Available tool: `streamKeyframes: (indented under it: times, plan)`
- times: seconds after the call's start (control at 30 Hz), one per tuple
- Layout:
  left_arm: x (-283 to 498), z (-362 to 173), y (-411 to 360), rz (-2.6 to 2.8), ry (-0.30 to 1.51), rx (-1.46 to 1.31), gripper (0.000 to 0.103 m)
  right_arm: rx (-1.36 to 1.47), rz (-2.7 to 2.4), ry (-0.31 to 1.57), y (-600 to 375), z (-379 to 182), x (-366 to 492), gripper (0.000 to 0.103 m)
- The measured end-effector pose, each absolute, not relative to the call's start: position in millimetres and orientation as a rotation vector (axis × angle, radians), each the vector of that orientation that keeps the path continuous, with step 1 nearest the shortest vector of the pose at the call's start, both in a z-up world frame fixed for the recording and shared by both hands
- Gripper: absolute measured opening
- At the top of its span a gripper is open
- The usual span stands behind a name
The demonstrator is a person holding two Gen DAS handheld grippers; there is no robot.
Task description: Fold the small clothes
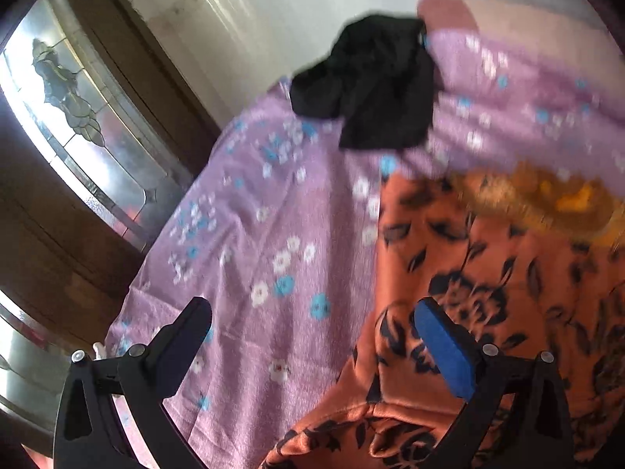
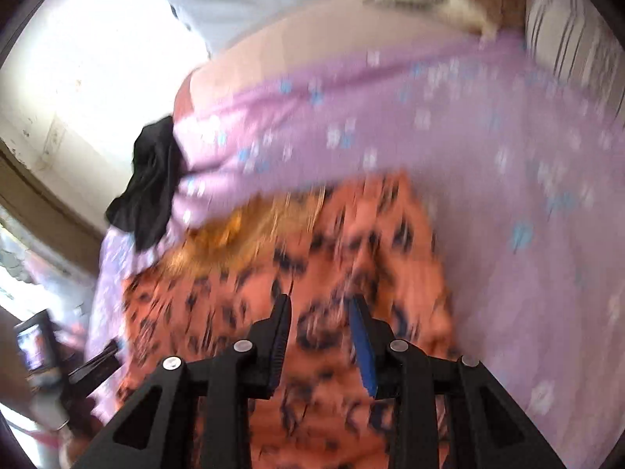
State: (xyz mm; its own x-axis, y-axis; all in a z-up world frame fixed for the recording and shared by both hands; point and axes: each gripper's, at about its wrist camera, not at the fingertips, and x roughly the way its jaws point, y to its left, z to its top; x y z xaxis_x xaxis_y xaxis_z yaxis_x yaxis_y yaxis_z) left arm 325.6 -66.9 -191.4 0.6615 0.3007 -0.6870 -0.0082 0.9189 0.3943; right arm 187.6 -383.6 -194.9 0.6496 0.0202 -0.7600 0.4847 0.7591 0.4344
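With the orange floral garment lying on the lilac bedsheet right under both tools, the left gripper gaping empty and the right gripper half-closed on nothing should each pinch only one hem layer.

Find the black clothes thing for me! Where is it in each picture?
Left wrist view: the black garment lies near the top middle, on the purple flowered sheet.
Right wrist view: the black garment sits at the left, at the sheet's edge.
Shared landmark: the orange garment with dark flowers, nearer the camera in both.
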Motion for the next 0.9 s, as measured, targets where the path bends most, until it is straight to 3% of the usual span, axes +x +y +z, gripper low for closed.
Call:
streamKeyframes:
  times: [0.23, 0.6, 0.63, 0.67, 0.8, 0.9]
  plan:
    - [311.7, -155.5, -60.6, 0.112, 0.676, 0.271, 0.103, 0.686, -0.377, 0.968, -395.8, -259.1, 217.0, 0.034]
    - [294.2, -134.0, -59.5, 0.018, 0.566, 0.211, 0.103, 0.693, -0.407, 0.858, -403.1, -232.9, 197.7, 0.034]
    - [294.5, -134.2, -59.9, 0.011, 0.567, 0.207, 0.103, 0.702, -0.409, 0.869, -405.6, -237.7, 200.8, 0.038]
    - [294.3, -134.2, -60.1, 0.003, 0.568, 0.202, 0.103, 0.706, -0.409, 0.894, -406.7, -245.3, 205.2, 0.052]
    - [292.1, -132.7, -63.0, -0.033, 0.554, 0.191, 0.103, 0.607, -0.403, 0.960, -392.8, -258.7, 221.7, 0.062]
    - [288.0, -130.2, -65.7, -0.051, 0.533, 0.193, 0.103, 0.578, -0.400, 0.966, -382.9, -251.0, 224.3, 0.062]
